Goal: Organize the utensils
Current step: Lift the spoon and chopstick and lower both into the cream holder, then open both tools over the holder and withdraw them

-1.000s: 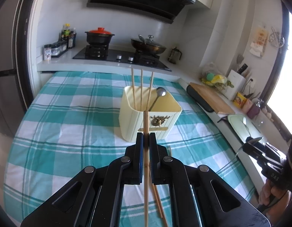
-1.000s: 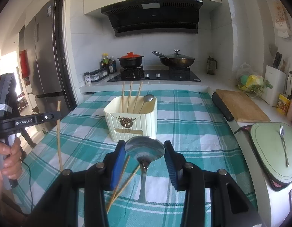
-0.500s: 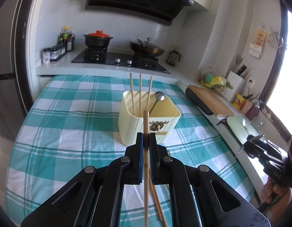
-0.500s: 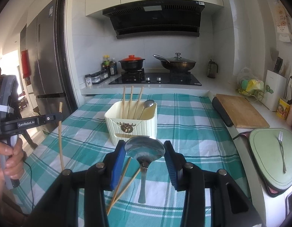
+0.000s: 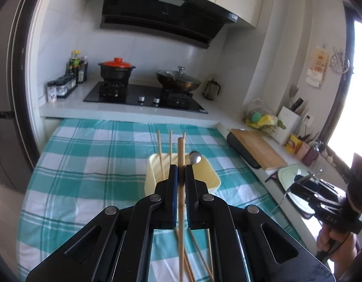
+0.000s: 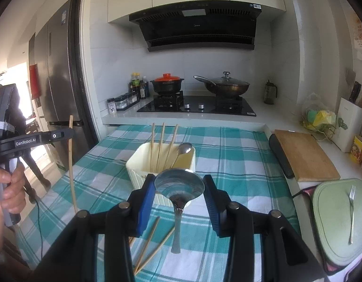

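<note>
The left claw (image 5: 181, 176), pinching one chopstick (image 5: 181, 155), is rising closer over the cream utensil holder (image 6: 143, 164); insertion seems near. The right claw (image 6: 179, 188) is gripping a spoon (image 6: 179, 184).

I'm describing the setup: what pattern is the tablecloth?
The tablecloth has a teal-and-white plaid check, clearest in the right wrist view.

Left gripper (image 5: 181, 176): black linkage arms, silver pivot screws, dark blue finger pads (image 5: 173, 188). White "GenRobot.AI" lettering on side, dark cable below handle. Right gripper (image 6: 179, 188): same black frame, silver screws, blue ribbed pads (image 6: 146, 202). Bare skin on left hand (image 6: 10, 188).
</note>
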Tool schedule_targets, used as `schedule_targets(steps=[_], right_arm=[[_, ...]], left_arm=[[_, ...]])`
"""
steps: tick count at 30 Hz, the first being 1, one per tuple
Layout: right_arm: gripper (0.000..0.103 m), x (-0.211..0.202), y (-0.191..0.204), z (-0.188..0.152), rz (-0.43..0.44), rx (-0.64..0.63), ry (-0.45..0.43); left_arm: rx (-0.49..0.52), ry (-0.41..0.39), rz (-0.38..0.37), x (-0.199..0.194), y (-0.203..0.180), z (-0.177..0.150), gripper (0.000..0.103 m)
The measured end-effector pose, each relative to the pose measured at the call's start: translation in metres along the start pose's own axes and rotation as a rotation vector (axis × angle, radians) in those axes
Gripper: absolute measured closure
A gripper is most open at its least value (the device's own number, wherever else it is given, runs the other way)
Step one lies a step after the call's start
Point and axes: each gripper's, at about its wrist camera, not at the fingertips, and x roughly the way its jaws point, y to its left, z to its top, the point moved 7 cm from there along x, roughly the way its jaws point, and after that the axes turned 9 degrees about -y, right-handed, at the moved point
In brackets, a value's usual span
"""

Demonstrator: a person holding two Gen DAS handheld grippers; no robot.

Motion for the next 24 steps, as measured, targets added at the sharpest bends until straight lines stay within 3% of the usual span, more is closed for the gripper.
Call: schedule_targets(steps=[10,14,19,24], right_arm=[[0.061,0.051,-0.008,0.092,0.018,-0.021,-0.072],[0.061,0.078,-0.011,0.112,0.029,0.006,-0.097],[0.061,0.123,-0.014,0.104,0.066,0.054,-0.049],[0.061,0.176,-0.012,0.057,0.1,0.098,0.099]], left_arm=[[0.06,-0.109,0.029,0.053,-0.015,0.083,0.1],[0.08,-0.144,0.061,0.079,-0.017,0.097,0.1],[0.097,-0.135,0.108,0.119,-0.011,0.087,0.1],[0.049,-0.05,0.147,0.166,0.012,0.051,0.1]])
